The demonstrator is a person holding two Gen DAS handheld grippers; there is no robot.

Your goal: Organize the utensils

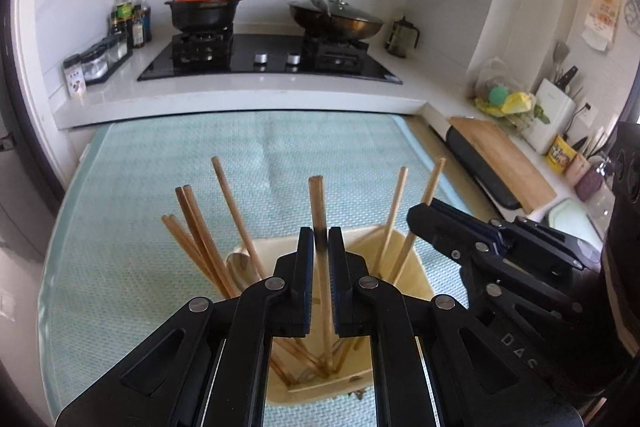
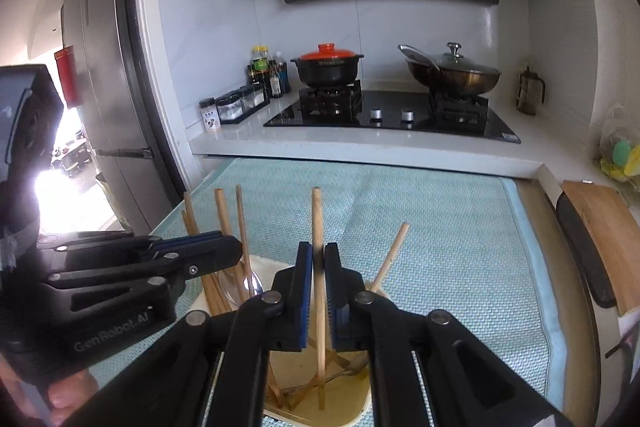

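Standing on a pale blue-green mat (image 1: 132,259), a cream utensil holder (image 1: 416,267) carries a loose spread of wooden chopsticks. At its left side, a cluster of chopsticks (image 1: 200,239) leans outward beside a metal spoon (image 1: 240,267), whose bowl rests against the holder's inner wall. At centre, the left gripper (image 1: 320,247) is clenched on one upright chopstick (image 1: 318,199) — the stick passes between the blue pads, and its lower end reaches the holder's floor. Further right, two more chopsticks (image 1: 394,211) lean toward the holder's right corner. The right gripper (image 2: 318,267) is likewise clamped on a single chopstick (image 2: 317,219), which stands nearly vertical with its tip inside the holder; a slanted chopstick (image 2: 392,255) leans just beside it. In each wrist view the other gripper appears close alongside — the two tools are near each other above the holder. Behind the mat, a gas hob (image 1: 272,57) bears a red-lidded clay pot (image 1: 204,9) and a lidded wok (image 1: 336,17).
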